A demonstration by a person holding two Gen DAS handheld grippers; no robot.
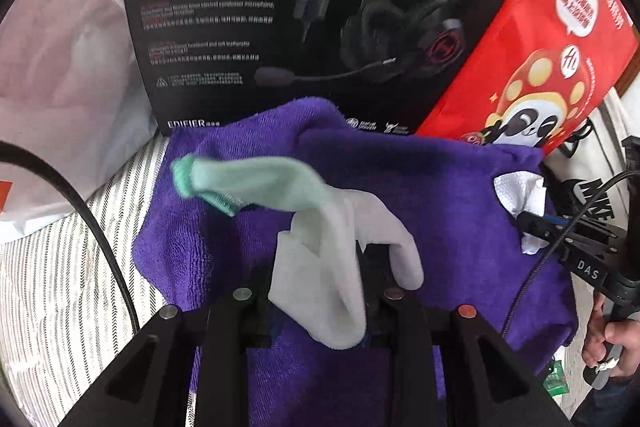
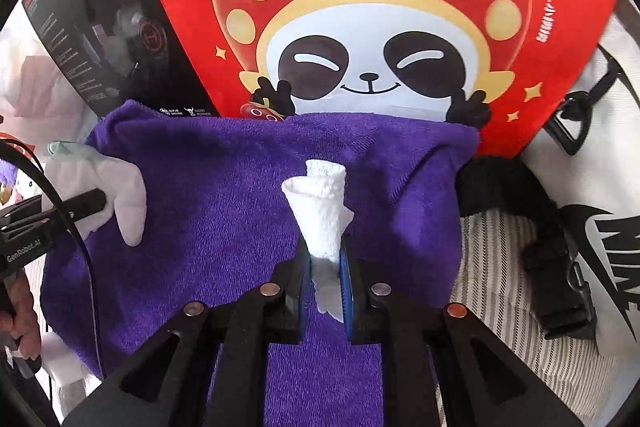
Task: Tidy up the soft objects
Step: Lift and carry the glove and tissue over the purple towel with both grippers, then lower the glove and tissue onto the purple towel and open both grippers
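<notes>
A purple towel lies spread on striped bedding. My left gripper is shut on a white sock with a mint-green cuff; the cuff end juts up and to the left over the towel. The right wrist view shows that sock at the towel's left edge, pinched by the left gripper. My right gripper is shut on a small white textured cloth, which stands rolled like a cone above the blue pads. In the left wrist view that cloth is at the towel's right edge.
A black headset box and a red panda-print bag stand against the towel's far edge. A white Nike bag with a black strap buckle lies to the right. A white plastic bag sits far left on the striped bedding.
</notes>
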